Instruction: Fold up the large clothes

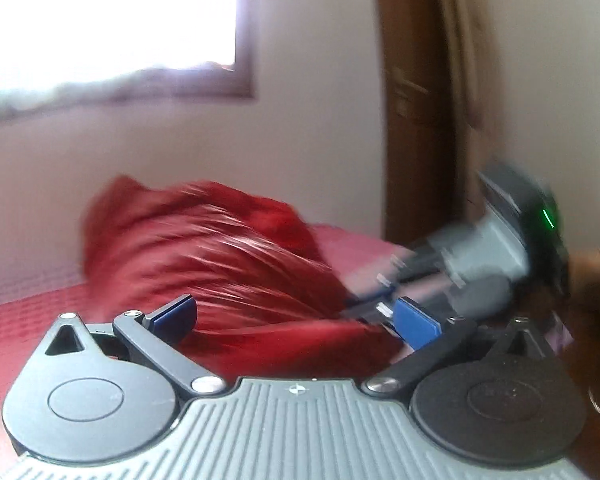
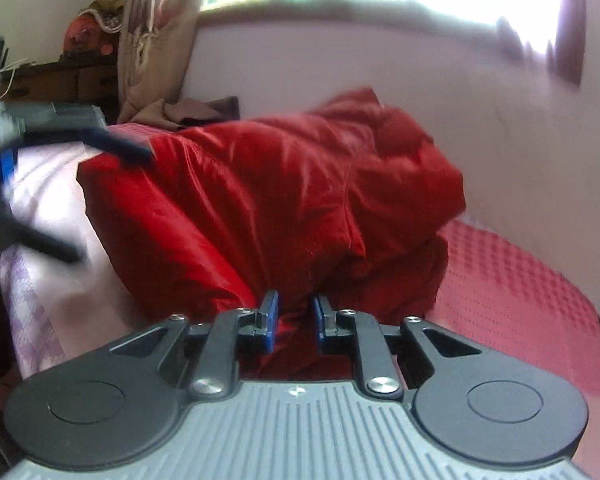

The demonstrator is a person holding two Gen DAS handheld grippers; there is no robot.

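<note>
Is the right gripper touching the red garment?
Touching. The right wrist view shows the red garment bunched between the right gripper's blue pads, pinched there.

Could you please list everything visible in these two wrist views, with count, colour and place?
garment: one, shiny red, bunched in a heap on the bed.
bedspread: one, red, textured, under and right of the garment.
sheet: one, pale pink-lilac, left part of the bed.
window: one, bright, brown frame, in the wall behind the bed.
curtain: one, beige, left of the window.
door frame: one, brown wood, right in the left wrist view.
dresser: one, dark, far left, with blurred clutter on top.
left gripper: one, black with blue pads, open over the garment.
right gripper: one, same colours, pinching a garment fold.
</note>
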